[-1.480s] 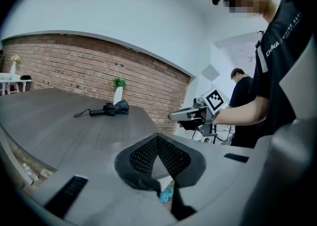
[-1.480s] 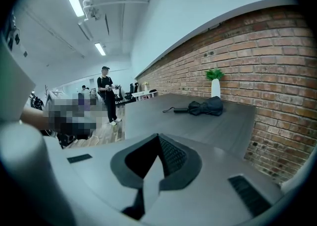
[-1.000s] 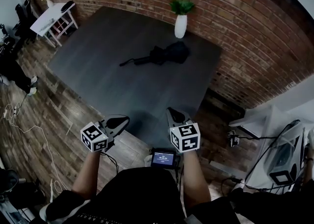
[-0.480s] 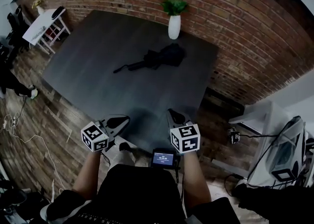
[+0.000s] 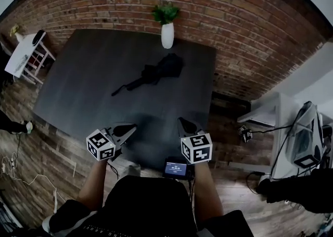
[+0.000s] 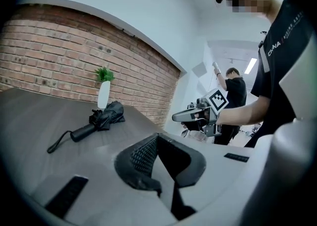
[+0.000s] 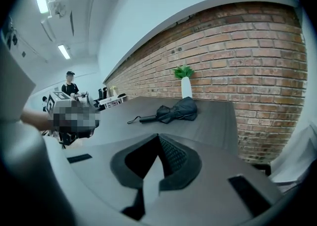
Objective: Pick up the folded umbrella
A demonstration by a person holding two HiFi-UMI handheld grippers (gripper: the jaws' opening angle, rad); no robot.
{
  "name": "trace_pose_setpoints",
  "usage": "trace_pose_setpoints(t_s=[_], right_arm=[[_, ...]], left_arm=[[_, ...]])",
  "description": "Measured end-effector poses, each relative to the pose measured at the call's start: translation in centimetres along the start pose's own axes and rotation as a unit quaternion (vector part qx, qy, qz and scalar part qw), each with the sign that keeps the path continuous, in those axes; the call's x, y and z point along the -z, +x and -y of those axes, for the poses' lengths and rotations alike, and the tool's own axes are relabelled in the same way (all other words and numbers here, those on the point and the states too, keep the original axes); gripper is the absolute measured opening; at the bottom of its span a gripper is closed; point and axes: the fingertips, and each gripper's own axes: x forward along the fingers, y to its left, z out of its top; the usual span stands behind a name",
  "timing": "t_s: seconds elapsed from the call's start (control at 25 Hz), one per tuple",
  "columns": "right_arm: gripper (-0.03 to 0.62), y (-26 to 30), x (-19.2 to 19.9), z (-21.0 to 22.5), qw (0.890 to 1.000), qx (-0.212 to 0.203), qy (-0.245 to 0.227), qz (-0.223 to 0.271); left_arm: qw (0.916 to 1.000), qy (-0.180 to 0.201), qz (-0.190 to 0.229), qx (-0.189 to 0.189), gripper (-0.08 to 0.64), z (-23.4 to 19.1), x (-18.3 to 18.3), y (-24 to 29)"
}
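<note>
Both grippers are shut with nothing between the jaws; each gripper view shows its pads meeting with only desk beyond. Left gripper [image 5: 127, 128] and right gripper [image 5: 183, 123] sit side by side in front of the person's body, over the near edge of the desk [image 5: 78, 90], pointing forward and a bit down. Reads as a carry posture: no reason to open yet, target's out of reach.

Umbrella [image 5: 153, 73] lies flat on the far half of the desk, well apart from both grippers. It's folded but loose. The canopy is bunched in a fat bundle at the wall end and the straight handle sticks out toward the near-left. The wrist strap trails off the handle's tip onto the desk. Vase [image 5: 167, 35] with a plant stands upright near the canopy end, close to the brick wall [image 5: 250, 33]. Fabric looks apart from the vase, can't be sure.

Judgement: task is at the approach stage, pickup not started. Lying diagonal, the umbrella presents its handle end to the person. That's the rigid, narrow part, so likely a better grab than soft fabric that would squash and slip. Going in on the handle side also keeps the gripper clear of the vase. Jaws need to open before contact and come down across the handle, not along it. Risk: the handle rolls, or the canopy flops open on lift, since nothing visible binds it.
</note>
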Motion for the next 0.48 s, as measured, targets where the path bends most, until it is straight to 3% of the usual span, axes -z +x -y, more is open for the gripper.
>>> trace_pose_setpoints(t_s=[0.48], right_arm=[[0.006, 3.9, -2.0, -2.6, 0.997, 0.077, 0.031, -0.001]], left_arm=[[0.9972, 0.013, -0.015, 0.072, 0.003, -7.9, -1.4, -1.9]])
